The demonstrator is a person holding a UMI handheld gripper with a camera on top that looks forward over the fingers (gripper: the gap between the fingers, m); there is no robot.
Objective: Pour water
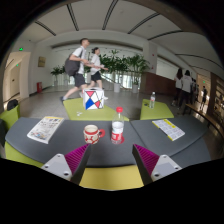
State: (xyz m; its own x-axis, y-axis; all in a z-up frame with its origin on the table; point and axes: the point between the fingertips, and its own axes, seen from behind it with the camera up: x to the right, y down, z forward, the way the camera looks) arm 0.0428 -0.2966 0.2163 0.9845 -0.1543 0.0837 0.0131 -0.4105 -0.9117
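Note:
A red-and-white patterned cup [118, 132] stands on the dark grey table [60, 145], beyond my fingers. A shorter matching mug [92, 133] stands just left of it. My gripper [112, 157] is open and empty, with its pink pads [76, 156] spread wide, well short of both cups. A clear water bottle [152, 100] stands on a farther table behind.
A newspaper [45, 128] lies on the table at the left and a leaflet [168, 129] at the right. A patterned box [93, 98] and a small red thing [120, 111] stand on the far table. Persons [80, 70] walk in the hall behind. Yellow-green seats [110, 178] edge the table.

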